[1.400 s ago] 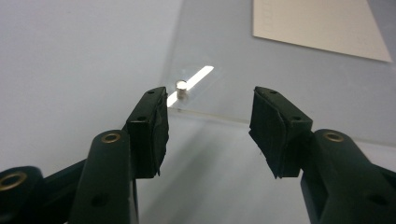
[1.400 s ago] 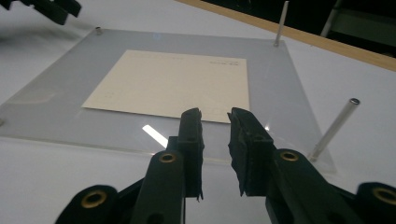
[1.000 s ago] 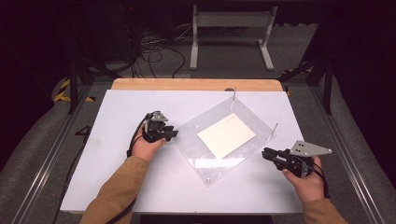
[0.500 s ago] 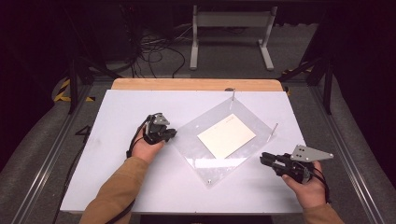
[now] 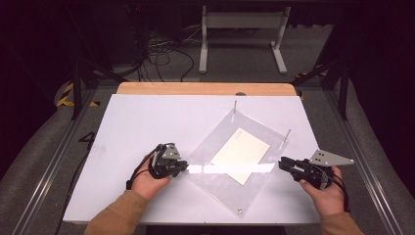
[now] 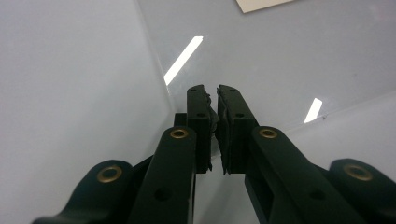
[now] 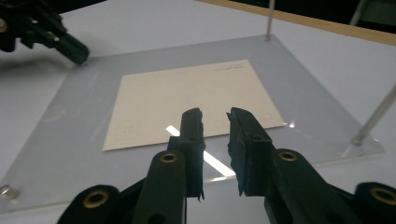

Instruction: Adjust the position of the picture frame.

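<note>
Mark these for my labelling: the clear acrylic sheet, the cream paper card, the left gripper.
clear acrylic sheet point(image 5: 221, 188): high view, bare near part.
cream paper card point(image 5: 241, 153): high view, middle.
left gripper point(image 5: 185, 165): high view, jaw tips.

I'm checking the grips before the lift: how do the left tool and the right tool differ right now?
The left tool is shut at the clear sheet's left edge; the right tool stands slightly open, nothing between its jaws. The right tool carries a grey plate; the left carries a smaller one. Both are black and hand-held.

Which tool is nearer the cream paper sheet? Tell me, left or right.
Right, narrowly. The right tool sits at the clear plate's right edge, pointing at the cream paper sheet. The left tool is at the plate's left edge, slightly farther off.
</note>
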